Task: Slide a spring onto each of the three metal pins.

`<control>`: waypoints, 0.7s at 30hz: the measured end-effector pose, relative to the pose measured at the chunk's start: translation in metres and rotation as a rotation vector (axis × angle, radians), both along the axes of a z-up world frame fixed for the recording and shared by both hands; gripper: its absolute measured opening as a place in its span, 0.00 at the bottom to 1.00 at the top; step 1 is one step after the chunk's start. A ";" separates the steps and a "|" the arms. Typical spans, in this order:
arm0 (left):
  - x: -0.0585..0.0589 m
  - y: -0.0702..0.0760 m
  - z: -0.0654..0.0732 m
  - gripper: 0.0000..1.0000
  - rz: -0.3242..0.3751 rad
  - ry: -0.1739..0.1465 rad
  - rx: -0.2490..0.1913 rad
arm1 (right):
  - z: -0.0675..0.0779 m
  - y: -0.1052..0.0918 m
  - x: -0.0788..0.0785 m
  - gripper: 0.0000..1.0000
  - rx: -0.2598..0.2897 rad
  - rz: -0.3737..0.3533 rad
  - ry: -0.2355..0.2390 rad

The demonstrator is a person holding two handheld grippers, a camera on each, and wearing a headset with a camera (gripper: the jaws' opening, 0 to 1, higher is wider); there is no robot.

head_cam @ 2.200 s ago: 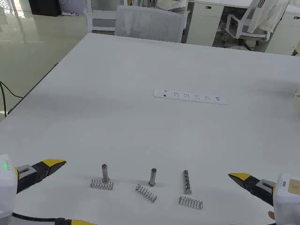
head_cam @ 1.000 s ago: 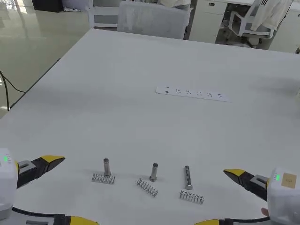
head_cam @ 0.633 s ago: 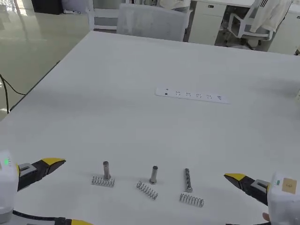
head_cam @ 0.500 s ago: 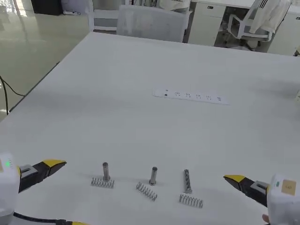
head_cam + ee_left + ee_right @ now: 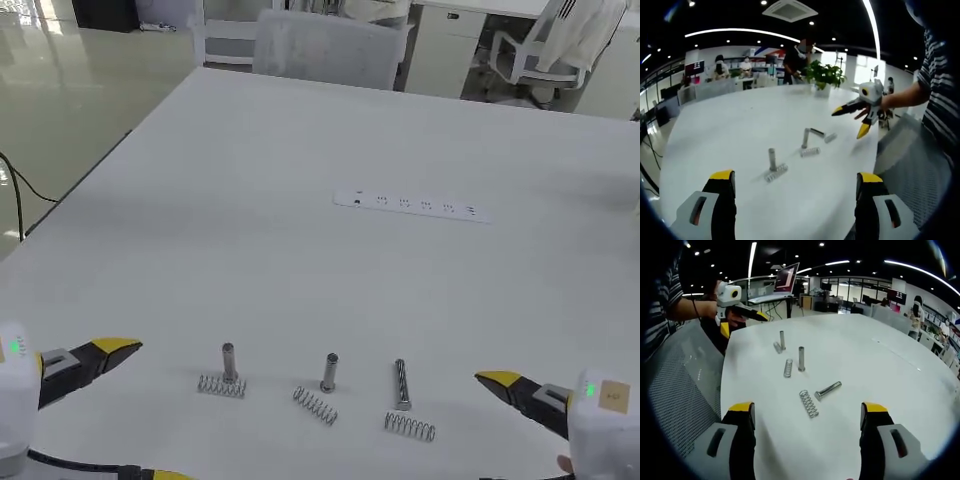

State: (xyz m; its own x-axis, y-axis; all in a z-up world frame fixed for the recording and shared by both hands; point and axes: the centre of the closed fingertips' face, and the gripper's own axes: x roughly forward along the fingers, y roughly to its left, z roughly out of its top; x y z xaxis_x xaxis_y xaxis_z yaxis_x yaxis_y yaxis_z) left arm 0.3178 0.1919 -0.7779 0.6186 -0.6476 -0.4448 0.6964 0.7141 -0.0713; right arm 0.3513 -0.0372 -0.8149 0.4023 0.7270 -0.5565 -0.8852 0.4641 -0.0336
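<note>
Three metal pins sit in a row near the table's front edge. The left pin (image 5: 229, 361) and middle pin (image 5: 330, 370) stand upright; the right pin (image 5: 400, 384) lies flat. A loose spring lies by each: left spring (image 5: 221, 386), middle spring (image 5: 315, 405), right spring (image 5: 410, 427). My left gripper (image 5: 140, 410) is open, left of the row, holding nothing. My right gripper (image 5: 470, 432) is open to the right, also holding nothing. In the right gripper view the lying pin (image 5: 828, 389) and its spring (image 5: 808, 403) are nearest. The left gripper view has the left pin (image 5: 772, 159) nearest.
A white power strip (image 5: 410, 205) lies flat mid-table, well beyond the pins. The white table (image 5: 300, 150) stretches wide behind them; its left edge runs diagonally. A grey chair (image 5: 320, 45) stands at the far edge. People stand in the background of the gripper views.
Only the head camera has shifted slightly. Both grippers stay open at either side of the row, and the pins and springs have kept their places.
</note>
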 end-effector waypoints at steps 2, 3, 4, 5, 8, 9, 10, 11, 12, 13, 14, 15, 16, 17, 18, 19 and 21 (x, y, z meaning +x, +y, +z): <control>0.000 0.001 0.000 0.98 0.003 -0.001 -0.005 | -0.001 0.000 -0.001 0.87 -0.003 0.001 0.002; 0.000 0.001 0.001 0.98 0.004 -0.001 -0.006 | -0.001 -0.001 -0.001 0.87 -0.004 0.001 0.001; 0.001 0.001 0.001 0.98 0.005 -0.002 -0.007 | -0.001 -0.001 -0.001 0.87 -0.003 0.001 0.002; 0.001 0.001 0.001 0.98 0.006 -0.003 -0.008 | -0.001 -0.001 -0.001 0.87 -0.002 0.000 0.003; 0.002 0.001 0.001 0.98 0.007 -0.005 -0.010 | -0.001 0.000 0.000 0.86 -0.001 -0.003 0.004; 0.002 0.001 0.001 0.98 0.007 -0.003 -0.011 | -0.001 0.000 0.001 0.86 -0.001 -0.003 0.004; 0.002 0.001 0.001 0.98 0.007 -0.001 -0.012 | 0.000 0.000 0.001 0.86 0.001 -0.003 0.004; 0.002 0.001 0.000 0.98 0.006 -0.001 -0.009 | 0.000 0.001 0.001 0.86 0.002 -0.004 0.004; 0.002 0.001 0.000 0.98 0.005 -0.001 -0.008 | 0.000 0.001 0.002 0.86 0.002 -0.005 0.003; 0.002 0.001 0.000 0.98 0.004 0.000 -0.008 | 0.000 0.002 0.002 0.86 0.004 -0.006 0.002; 0.002 0.000 0.000 0.98 0.004 0.001 -0.008 | 0.000 0.002 0.002 0.86 0.007 -0.007 0.004; 0.002 0.000 0.000 0.98 0.005 0.001 -0.010 | 0.000 0.002 0.002 0.86 0.008 -0.007 0.004; 0.002 0.000 0.000 0.98 0.005 0.002 -0.010 | 0.000 0.002 0.002 0.86 0.008 -0.006 0.005; 0.002 0.001 -0.001 0.98 0.004 0.003 -0.010 | -0.001 0.002 0.002 0.86 0.005 -0.003 0.007; 0.002 0.001 -0.001 0.98 0.005 0.002 -0.009 | -0.001 0.002 0.001 0.86 0.003 -0.001 0.008; 0.002 0.001 -0.001 0.98 0.005 0.001 -0.009 | -0.002 0.002 0.001 0.86 0.000 -0.001 0.010; 0.002 0.001 0.000 0.98 0.005 0.002 -0.015 | -0.002 0.002 0.001 0.86 0.000 -0.001 0.011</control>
State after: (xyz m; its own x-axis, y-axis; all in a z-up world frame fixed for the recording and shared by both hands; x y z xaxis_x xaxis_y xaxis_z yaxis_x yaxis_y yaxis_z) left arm 0.3199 0.1924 -0.7783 0.6209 -0.6512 -0.4365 0.6929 0.7162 -0.0829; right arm 0.3523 -0.0353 -0.8167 0.3968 0.7268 -0.5606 -0.8852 0.4646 -0.0241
